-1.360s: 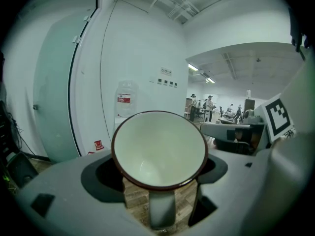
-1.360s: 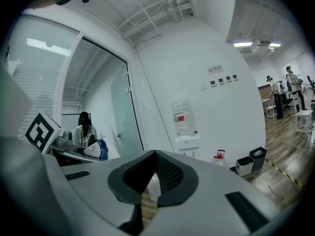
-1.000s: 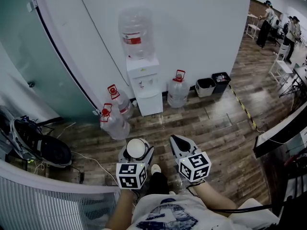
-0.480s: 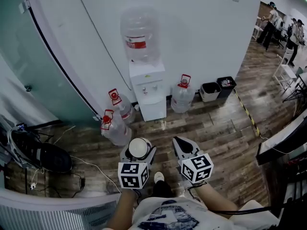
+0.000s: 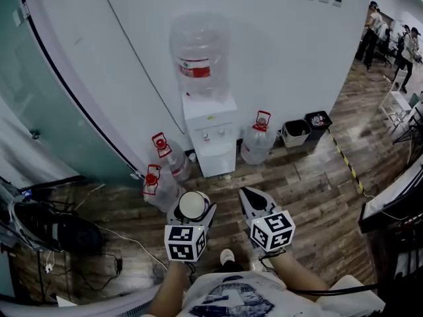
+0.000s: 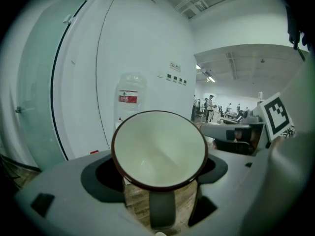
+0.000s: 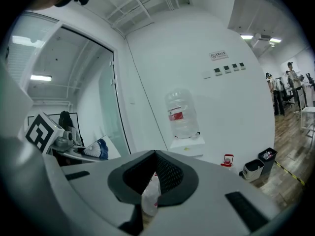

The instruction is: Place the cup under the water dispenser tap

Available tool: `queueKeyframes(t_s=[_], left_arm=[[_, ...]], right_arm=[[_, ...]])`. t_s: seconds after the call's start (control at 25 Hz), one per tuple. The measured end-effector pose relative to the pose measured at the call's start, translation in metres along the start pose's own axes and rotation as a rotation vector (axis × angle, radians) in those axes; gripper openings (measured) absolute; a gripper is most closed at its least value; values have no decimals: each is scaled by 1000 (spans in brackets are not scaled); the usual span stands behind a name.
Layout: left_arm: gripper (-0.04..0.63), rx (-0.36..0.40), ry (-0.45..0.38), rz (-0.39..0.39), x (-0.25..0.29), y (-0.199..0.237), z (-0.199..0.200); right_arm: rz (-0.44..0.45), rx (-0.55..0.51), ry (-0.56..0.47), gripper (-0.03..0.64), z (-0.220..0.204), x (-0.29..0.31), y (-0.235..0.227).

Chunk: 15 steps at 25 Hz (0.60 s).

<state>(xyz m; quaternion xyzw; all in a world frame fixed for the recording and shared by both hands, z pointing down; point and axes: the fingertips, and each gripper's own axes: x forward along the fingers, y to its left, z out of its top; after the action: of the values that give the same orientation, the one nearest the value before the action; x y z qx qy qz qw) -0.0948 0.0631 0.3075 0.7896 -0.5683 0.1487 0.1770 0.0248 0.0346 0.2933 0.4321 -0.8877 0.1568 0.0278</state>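
Note:
A white cup point(image 5: 192, 205) with a dark rim stands upright between the jaws of my left gripper point(image 5: 192, 210), which is shut on it. In the left gripper view the cup point(image 6: 158, 149) fills the middle, empty, its handle towards the camera. The white water dispenser point(image 5: 213, 137) stands against the wall ahead, with a clear bottle point(image 5: 198, 51) on top and its taps point(image 5: 213, 136) above a recess. My right gripper point(image 5: 248, 195) hangs beside the left one, shut with nothing in it. In the right gripper view the dispenser point(image 7: 186, 144) is some way off.
Two water jugs point(image 5: 162, 185) lie on the wooden floor left of the dispenser, one jug point(image 5: 258, 144) stands to its right. Two dark bins point(image 5: 295, 132) sit by the wall. A glass partition point(image 5: 39, 104) curves at the left. Dark gear and cables point(image 5: 63, 233) lie at the lower left.
The dispenser has grown larger and slid lower and rightwards in the head view as I come nearer. Both grippers keep their pose; the cup stays held.

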Motion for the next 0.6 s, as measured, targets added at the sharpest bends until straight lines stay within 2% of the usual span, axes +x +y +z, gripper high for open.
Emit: queueKeyframes(t_s=[0.24,0.6], left_arm=[[440,2,8,-23,32,32,8],[440,4,23,-47,73,53,18]], right_arm=[[-29,13,-3,20,8,36,-9],[-77,22,17,21,7,70,-38]])
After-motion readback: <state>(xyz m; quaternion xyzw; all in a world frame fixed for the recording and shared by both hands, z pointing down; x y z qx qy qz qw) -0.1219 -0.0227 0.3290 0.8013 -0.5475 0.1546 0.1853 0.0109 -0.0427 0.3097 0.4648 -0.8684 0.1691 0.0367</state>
